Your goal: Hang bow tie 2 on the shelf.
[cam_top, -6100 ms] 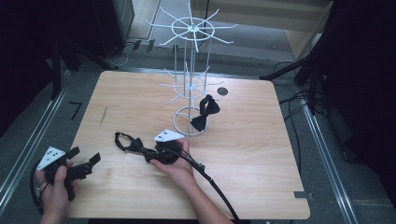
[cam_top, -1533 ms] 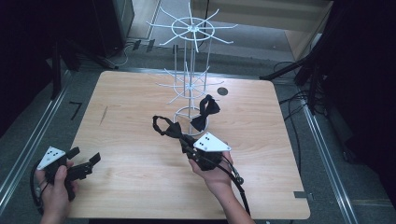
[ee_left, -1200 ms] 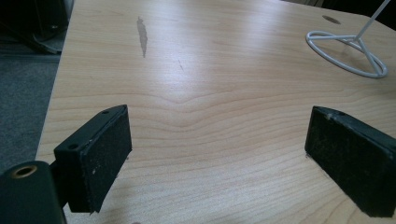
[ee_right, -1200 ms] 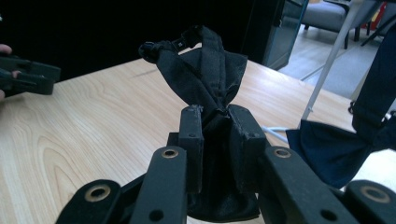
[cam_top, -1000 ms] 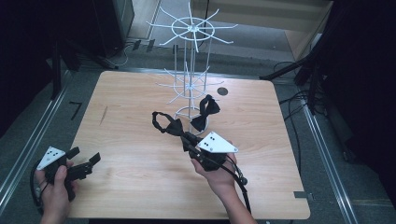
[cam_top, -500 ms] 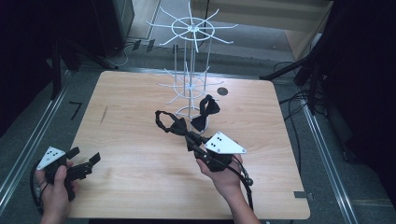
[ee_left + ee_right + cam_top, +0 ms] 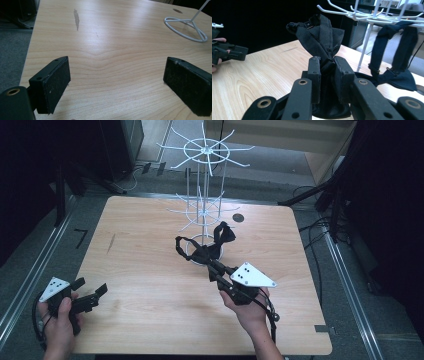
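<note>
A black bow tie [image 7: 322, 32] sits pinched at its knot between the right tongs [image 7: 328, 72], whose 2 jaws are pressed together on the fabric. In the right gripper view its folds stand up above the jaws and a lower fold bulges out beneath them. In the high view the same bow tie [image 7: 200, 252] is held above the tabletop [image 7: 150, 270], just in front of the round base of the white wire rack [image 7: 202, 195], with its strap looping out to the left of the jaws. The right tongs [image 7: 212, 265] point up and away from the person toward the rack, with the grey three-cornered plate on top and the cable trailing back along the right hand [image 7: 250, 307].

A 2nd bow tie [image 7: 222, 235] hangs from a low hook of the rack, just beyond the held one; in the right gripper view the 2nd bow tie [image 7: 397, 77] shows at the right with its strap draped over a white hook.

The left tongs [image 7: 92, 295] rest near the tabletop's front left corner, held by the left hand [image 7: 60, 320], well apart from the rack. In the left gripper view the left tongs [image 7: 116, 82] stand wide apart with only bare wood between the pads, and the rack's ring base [image 7: 186, 28] lies farther off at the upper right.
</note>
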